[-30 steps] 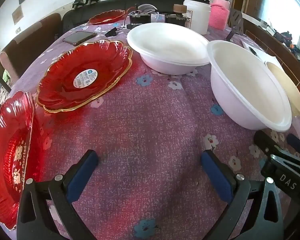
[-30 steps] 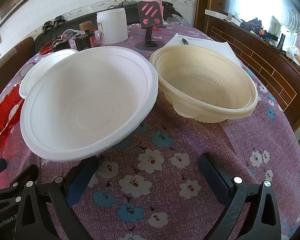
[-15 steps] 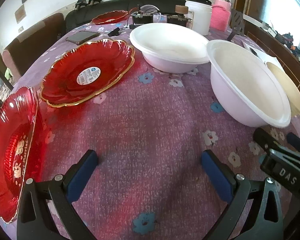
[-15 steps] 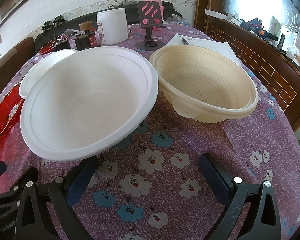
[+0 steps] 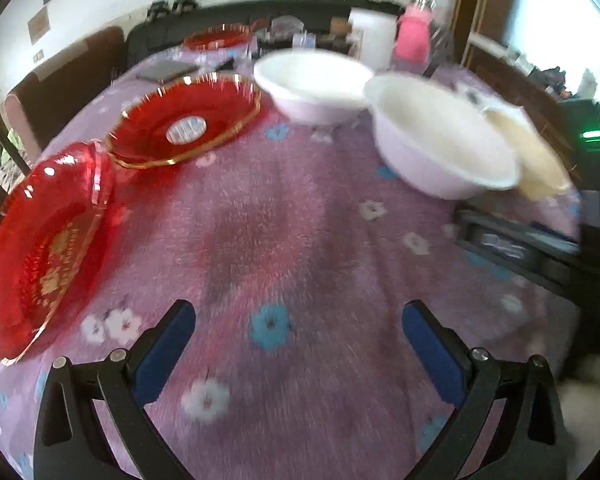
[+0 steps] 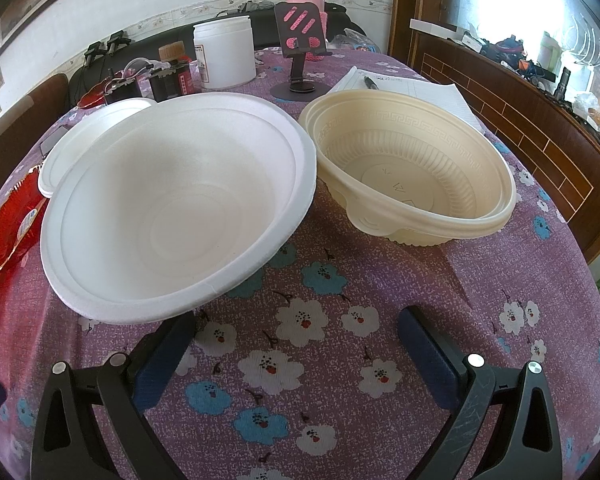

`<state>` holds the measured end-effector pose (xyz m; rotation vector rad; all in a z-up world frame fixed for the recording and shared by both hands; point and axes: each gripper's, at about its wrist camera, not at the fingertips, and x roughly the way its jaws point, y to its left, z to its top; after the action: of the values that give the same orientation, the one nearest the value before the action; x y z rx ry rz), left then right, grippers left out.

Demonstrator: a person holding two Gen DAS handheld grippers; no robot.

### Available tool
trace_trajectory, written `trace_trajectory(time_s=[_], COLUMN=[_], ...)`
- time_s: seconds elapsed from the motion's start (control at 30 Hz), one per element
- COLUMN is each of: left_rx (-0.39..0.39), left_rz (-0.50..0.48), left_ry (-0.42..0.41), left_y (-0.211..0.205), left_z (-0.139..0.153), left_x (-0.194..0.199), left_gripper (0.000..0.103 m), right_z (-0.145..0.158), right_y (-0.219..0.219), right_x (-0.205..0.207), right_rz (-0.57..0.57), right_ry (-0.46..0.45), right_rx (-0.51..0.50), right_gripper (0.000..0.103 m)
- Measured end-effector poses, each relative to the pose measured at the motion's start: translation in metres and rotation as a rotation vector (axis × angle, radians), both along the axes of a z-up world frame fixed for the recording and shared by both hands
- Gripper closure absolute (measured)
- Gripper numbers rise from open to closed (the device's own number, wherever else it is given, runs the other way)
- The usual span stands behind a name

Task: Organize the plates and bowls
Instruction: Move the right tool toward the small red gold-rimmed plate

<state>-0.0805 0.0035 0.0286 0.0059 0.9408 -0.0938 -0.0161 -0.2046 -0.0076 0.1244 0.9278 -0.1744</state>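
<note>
Left wrist view, blurred. Far left: red glass plate with gold lettering (image 5: 40, 248), its rim reaching the table's near-left edge. Just behind it: gold-rimmed red scalloped plate (image 5: 188, 120) with a white sticker at centre, rims nearly touching or slightly overlapping; cannot tell which. Beyond: dark phone (image 5: 166, 71) and a third red plate (image 5: 216, 36) near the far edge. Centre: broad bare stretch of purple flowered tablecloth (image 5: 292, 240), open from the plates across to the bowls. Left gripper (image 5: 298, 330) spread wide over this bare cloth, blue pads holding nothing. Right of centre: far white foam bowl (image 5: 314, 86), then near white foam bowl (image 5: 440, 140), rims close together. Behind the near bowl's right side: cream plastic bowl (image 5: 534, 152). Black frame of the other gripper at the right margin.

Right wrist view, sharp. Far left: scalloped plate again, partly hidden by the near foam bowl (image 6: 180, 208). Near bowl's rim overlapping the far foam bowl (image 6: 88, 136) behind it, and touching or almost touching the cream bowl (image 6: 412, 172) to its right. Right gripper (image 6: 296, 334) wide apart, empty, its left pad tucked under the near bowl's front rim, right pad over open cloth. Open cloth ahead of the gripper and right toward the table edge. At the back: white plastic jar (image 6: 225, 53), black-and-pink phone stand (image 6: 300, 40), papers with a pen (image 6: 404, 88).
</note>
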Motion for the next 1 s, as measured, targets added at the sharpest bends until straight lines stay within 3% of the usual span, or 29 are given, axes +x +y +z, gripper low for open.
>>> trace_trajectory(time_s=[0.17,0.43,0.53,0.67,0.83,1.0], left_rx=[-0.016,-0.139,-0.107,-0.067,-0.157,-0.155], left_rz=[-0.017,0.010,0.067,0.073,0.150,0.223], left_ry=[-0.108,-0.207,-0.316,-0.314,-0.369,-0.446], left_y=[0.015,0.079,0.105,0.134,0.184,0.220], left_z=[0.033,0.076,0.097,0.117,0.149,0.178], left_x=[-0.039,-0.083,-0.101,-0.104,-0.118,-0.128], left_gripper=[0.000,0.000,0.000,0.000,0.000,0.000], right_z=[0.002,0.002,0.004,0.026,0.076,0.132], right_y=[-0.004,0.005,0.006,0.019,0.051,0.085], right_x=[-0.003,-0.019,-0.025,-0.054,-0.087,-0.102], right_rz=[0.048,0.052,0.046,0.084,0.215,0.348], right_ry=[0.044,0.072,0.072,-0.040,-0.192,-0.332], right_rx=[0.025,0.011,0.016,0.059,0.094,0.156], right_gripper=[0.001,0.001,0.001,0.001,0.001,0.001])
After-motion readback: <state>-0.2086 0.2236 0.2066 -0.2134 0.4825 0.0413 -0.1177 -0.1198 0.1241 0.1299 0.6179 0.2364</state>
